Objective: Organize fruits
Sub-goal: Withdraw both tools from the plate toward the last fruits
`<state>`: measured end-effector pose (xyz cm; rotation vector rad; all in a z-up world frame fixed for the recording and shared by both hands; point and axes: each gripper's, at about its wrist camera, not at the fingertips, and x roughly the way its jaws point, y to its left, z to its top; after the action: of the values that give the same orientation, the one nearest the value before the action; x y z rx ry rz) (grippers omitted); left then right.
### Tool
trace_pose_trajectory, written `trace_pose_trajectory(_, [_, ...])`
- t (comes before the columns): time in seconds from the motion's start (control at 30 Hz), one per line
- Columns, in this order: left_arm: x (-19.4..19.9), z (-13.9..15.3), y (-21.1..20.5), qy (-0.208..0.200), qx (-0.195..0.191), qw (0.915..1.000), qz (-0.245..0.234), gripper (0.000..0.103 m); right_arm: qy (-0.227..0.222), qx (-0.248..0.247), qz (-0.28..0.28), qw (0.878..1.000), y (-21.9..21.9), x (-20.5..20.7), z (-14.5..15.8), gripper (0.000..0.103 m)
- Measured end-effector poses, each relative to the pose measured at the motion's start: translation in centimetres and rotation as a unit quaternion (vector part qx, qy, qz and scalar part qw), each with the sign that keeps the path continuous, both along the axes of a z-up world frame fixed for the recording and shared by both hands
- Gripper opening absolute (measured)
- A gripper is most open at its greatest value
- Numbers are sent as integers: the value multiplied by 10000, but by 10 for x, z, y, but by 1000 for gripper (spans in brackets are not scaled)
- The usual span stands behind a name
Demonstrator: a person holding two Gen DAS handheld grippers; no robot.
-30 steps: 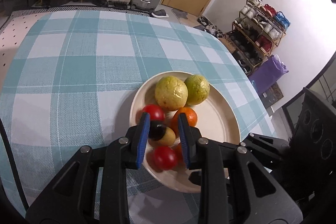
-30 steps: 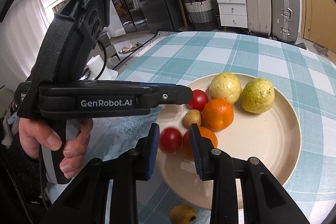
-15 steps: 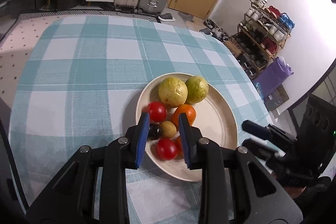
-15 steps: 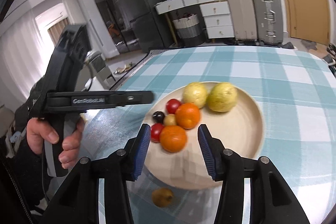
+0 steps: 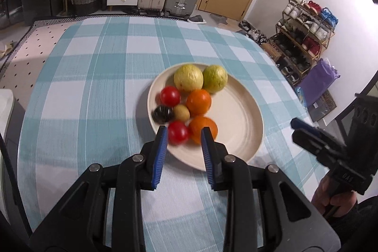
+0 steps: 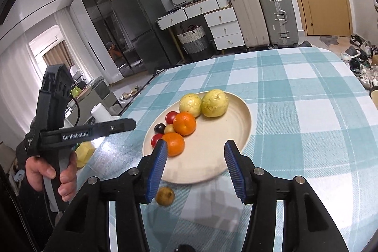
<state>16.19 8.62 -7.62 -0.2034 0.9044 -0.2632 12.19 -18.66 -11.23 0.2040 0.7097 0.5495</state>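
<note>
A cream plate on the checked tablecloth holds two yellow-green guavas, two oranges, two red tomatoes, a dark plum and a small brown fruit. My left gripper is open and empty, above the plate's near rim. My right gripper is wide open and empty, above the plate's near edge. A small brown fruit lies on the cloth beside the right gripper's left finger, off the plate.
The checked tablecloth covers the table. The right gripper and its hand show at the left wrist view's right edge. The left gripper and its hand show at the right wrist view's left. Suitcases, drawers and a shoe rack stand beyond the table.
Both grippers have pulled back and up from the plate. The dark plum now lies on the plate, free of the left gripper. The right gripper has opened wider.
</note>
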Motion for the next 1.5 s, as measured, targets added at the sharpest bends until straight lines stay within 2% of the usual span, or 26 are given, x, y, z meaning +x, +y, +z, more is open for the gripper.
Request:
trace_pose_trajectory(0.17, [-21,-6,-11,12,218,9997,71,29,-77,19,6,10000,-6,-13,2,54])
trace_pose_trajectory(0.27, [-33,-9,-17,-16,346,9993,150,37,-162,-25,9,9999,-7,-22,2,61])
trace_pose_trajectory(0.5, [-49,-14,-22,-31,453,9983,373,51,-214,-92,23,9997,-8,-40,-1,62])
trace_pose_trajectory(0.6, [-56,-17,-23,-44,455,9977,492,60,-257,-122,17,9996,-9,-49,-1,69])
trace_pose_trajectory(0.73, [-65,-21,-27,-69,472,9976,506,63,-296,-132,-20,9995,-13,-59,-1,74])
trace_pose_trajectory(0.83, [-71,-24,-29,-99,475,9973,547,72,-269,-143,-29,9995,-14,-66,-3,75])
trace_pose_trajectory(0.9, [-76,-24,-30,-161,496,9969,584,77,-247,-165,-20,9996,-14,-70,-4,80])
trace_pose_trajectory(1.2, [-92,-27,-34,-252,445,9975,482,83,-96,-329,74,9994,-12,-89,-18,87])
trace_pose_trajectory(1.4, [-101,-29,-34,-305,475,9971,514,97,137,-399,156,9990,-9,-94,-31,88])
trace_pose_trajectory(1.5, [-103,-31,-32,-299,479,9969,546,99,186,-448,212,9986,-6,-97,-35,88])
